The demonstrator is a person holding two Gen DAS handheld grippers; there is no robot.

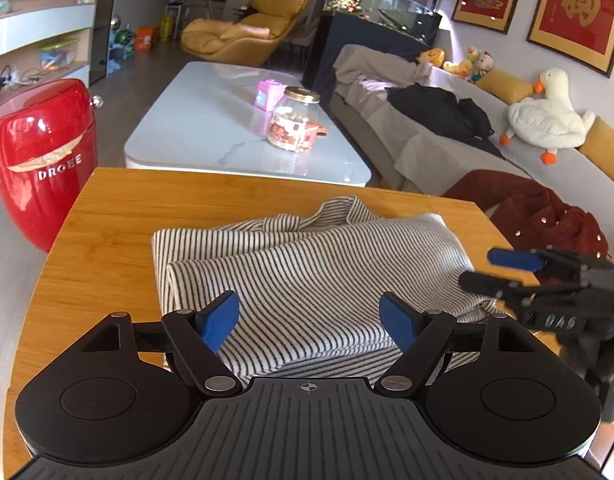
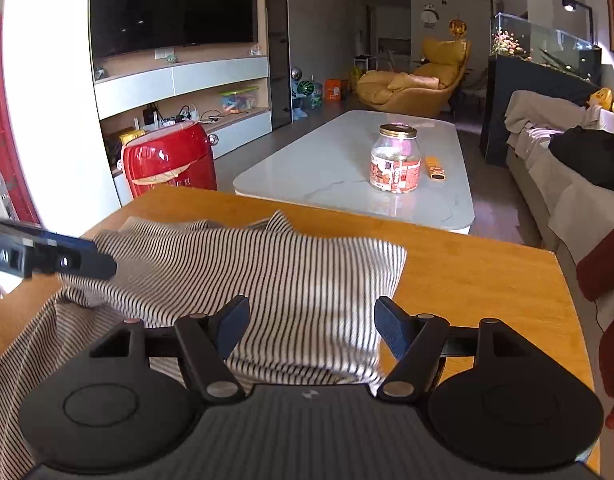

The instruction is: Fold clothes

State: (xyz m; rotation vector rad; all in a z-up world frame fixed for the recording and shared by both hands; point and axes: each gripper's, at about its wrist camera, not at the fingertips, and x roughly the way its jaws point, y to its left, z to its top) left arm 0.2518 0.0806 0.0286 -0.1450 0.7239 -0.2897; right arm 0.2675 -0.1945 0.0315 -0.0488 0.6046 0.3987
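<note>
A black-and-white striped garment lies folded into a rough rectangle on the wooden tabletop, its collar turned toward the white coffee table beyond. Its left edge forms a soft rolled fold, and several layers stack up at the near side.

The left tongs stand apart over the garment's near edge, their blue pads clear of the cloth. The right tongs are also apart, hovering above the garment's right half with nothing gripped; in the left wrist view they reach in at the garment's right corner.

The garment's nearest edge is hidden behind both tongs' bodies. In the right wrist view the cloth nearby is blurred, and its near left part runs out of the picture.
</note>
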